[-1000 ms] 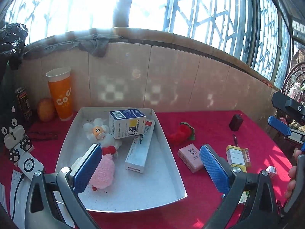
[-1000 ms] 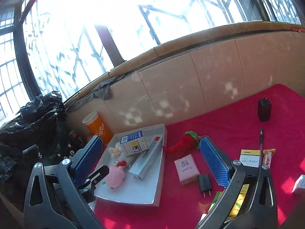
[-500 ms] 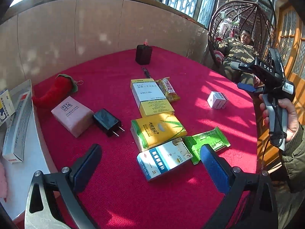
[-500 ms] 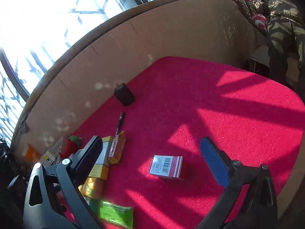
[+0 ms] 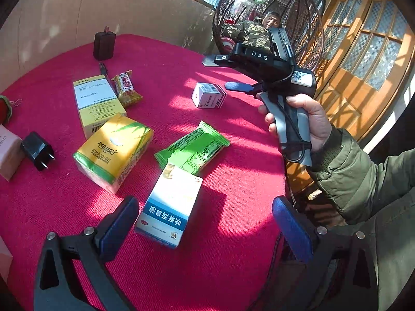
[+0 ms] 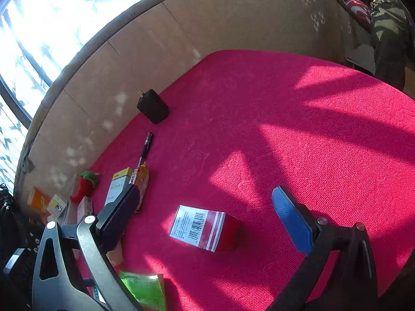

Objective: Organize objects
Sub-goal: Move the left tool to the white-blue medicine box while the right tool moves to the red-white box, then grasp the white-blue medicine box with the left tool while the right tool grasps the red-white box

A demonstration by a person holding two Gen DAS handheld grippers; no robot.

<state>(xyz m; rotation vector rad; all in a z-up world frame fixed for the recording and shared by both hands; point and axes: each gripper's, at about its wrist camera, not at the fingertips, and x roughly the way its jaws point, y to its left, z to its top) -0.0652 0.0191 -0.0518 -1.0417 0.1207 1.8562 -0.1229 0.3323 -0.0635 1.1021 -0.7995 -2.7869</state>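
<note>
Blue-white box (image 5: 168,207) lies between left gripper's (image 5: 205,223) spread jaws.

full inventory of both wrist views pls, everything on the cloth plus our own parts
blue-white box: 1, between left fingers
green packet: 1, centre
yellow tissue pack: 1, left of packet
yellow-white box: 1, behind tissue pack
snack bar: 1, yellow-red, beside that box
pen: 1, black, rear
chargers: 2, black rear, left
red-white box: 1, between right fingers
pink box: 1, left edge
left hand-held gripper: open
right hand-held gripper: open
</note>
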